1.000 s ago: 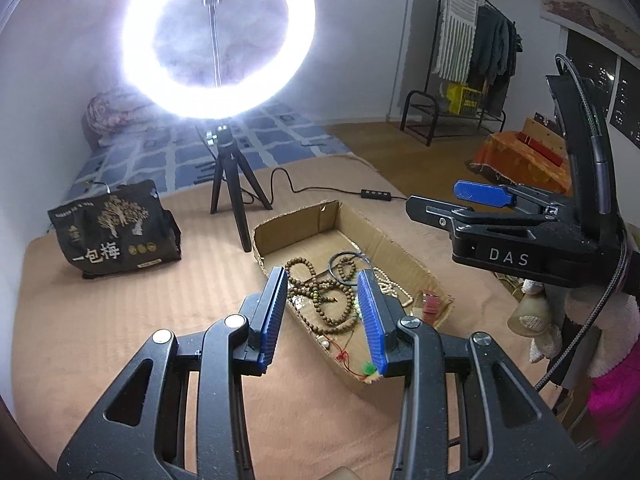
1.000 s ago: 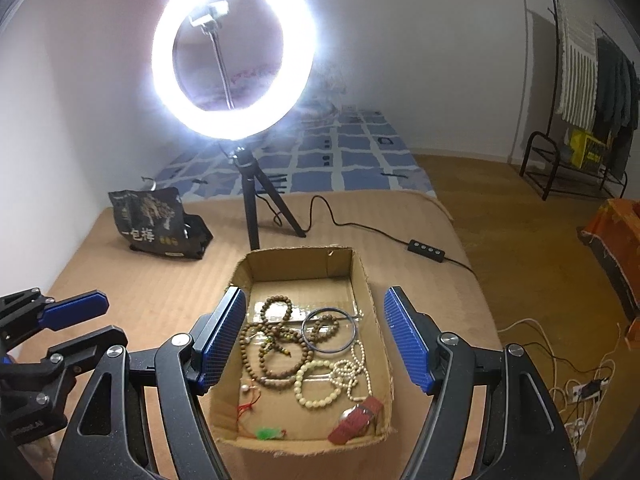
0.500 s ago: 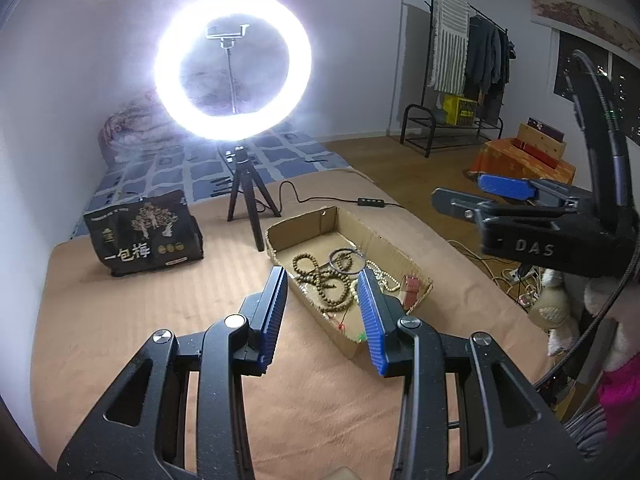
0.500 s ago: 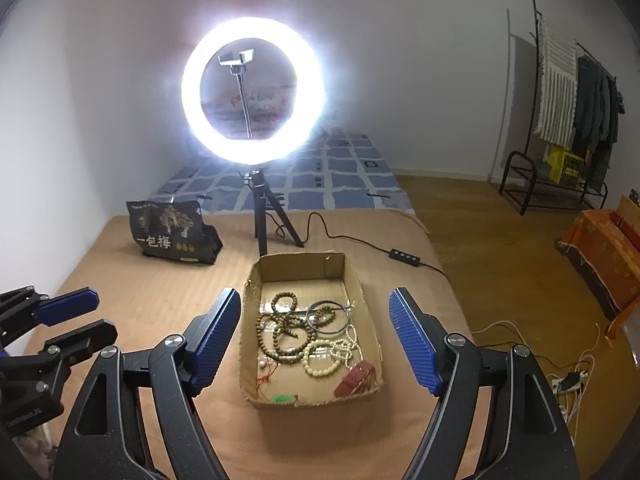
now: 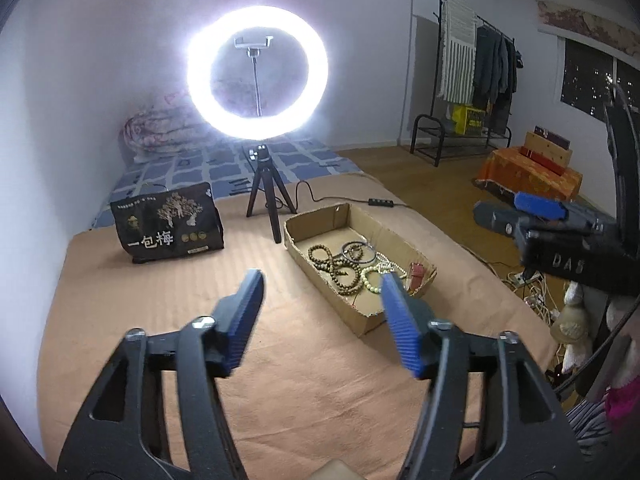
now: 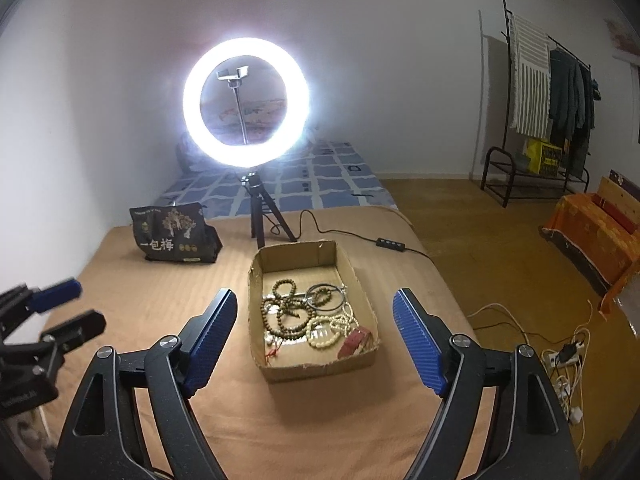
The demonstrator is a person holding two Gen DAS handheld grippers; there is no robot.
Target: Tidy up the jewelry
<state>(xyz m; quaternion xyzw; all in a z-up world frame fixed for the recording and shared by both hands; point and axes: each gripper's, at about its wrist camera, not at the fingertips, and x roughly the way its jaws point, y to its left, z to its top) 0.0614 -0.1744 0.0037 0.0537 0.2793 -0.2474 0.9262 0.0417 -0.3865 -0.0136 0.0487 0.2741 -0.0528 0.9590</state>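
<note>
The jewelry (image 6: 310,316) is piled in the box (image 6: 316,366) on the mat, ahead of and below both grippers. The right gripper (image 6: 314,338) is lined up with the box's long axis; the left gripper (image 5: 320,316) is set off to its left. Both have just been opened and are spread with nothing between them.

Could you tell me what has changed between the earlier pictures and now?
Both grippers have pulled back from the cardboard box, which now looks smaller and farther off in both views. The left gripper has just been opening its jaws; the right gripper has widened a little too; nothing is between either pair. The bead bracelets, black bag and ring light lie as before.
</note>
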